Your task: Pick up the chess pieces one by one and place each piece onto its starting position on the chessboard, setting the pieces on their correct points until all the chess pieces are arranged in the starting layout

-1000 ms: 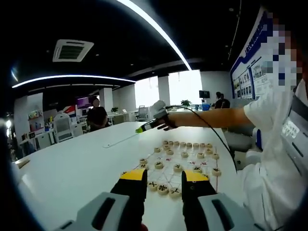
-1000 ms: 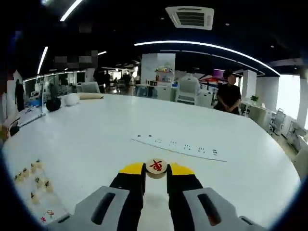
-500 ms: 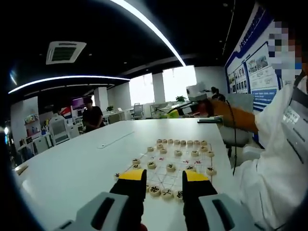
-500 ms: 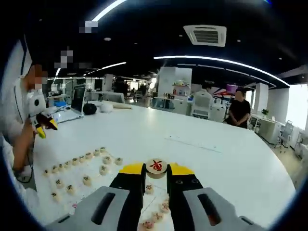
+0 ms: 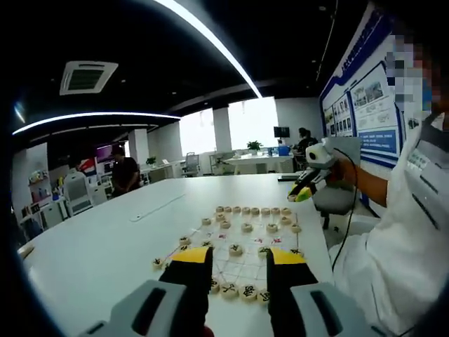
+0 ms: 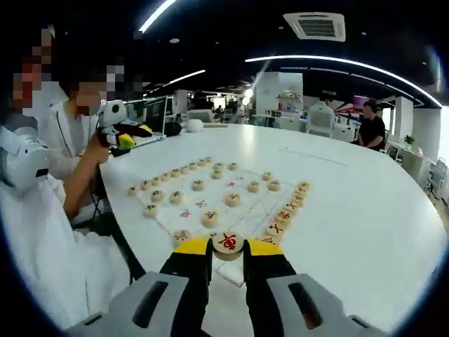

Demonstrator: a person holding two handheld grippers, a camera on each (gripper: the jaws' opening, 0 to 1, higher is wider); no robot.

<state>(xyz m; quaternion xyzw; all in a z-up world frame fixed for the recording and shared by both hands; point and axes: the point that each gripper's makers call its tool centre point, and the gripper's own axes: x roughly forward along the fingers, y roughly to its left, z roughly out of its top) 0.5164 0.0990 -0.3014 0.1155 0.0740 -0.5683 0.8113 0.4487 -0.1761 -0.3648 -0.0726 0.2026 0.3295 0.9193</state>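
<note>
The right claw (image 6: 227, 254) is clenched on a round chess piece (image 6: 228, 243), which sits pinched between its yellow-tipped jaws with its red character facing the camera. The claw hangs above the near edge of the chessboard (image 6: 245, 210), a thin white sheet with printed lines lying on the white bench (image 6: 365, 210). In the right gripper view, a row of pale pieces (image 6: 179, 170) runs along the board's far left side, a few more stand a little inside that row, and a line of red-marked pieces (image 6: 287, 207) follows the right edge. The other claw (image 6: 121, 133) is raised at the left, apart from the board, in the hand of a person in a white shirt (image 6: 56, 232).

In the left gripper view, the left claw (image 5: 238, 263) is released, its jaws apart with nothing between them, low over the near side of the chessboard (image 5: 242, 242). Pieces with dark characters (image 5: 238, 290) lie just beyond the jaw tips, and another row (image 5: 256, 210) lines the far edge. The right claw (image 5: 309, 186) shows at the right, lifted above the bench (image 5: 105, 246). A person in dark clothes (image 5: 125, 175) stands far behind the bench.
</note>
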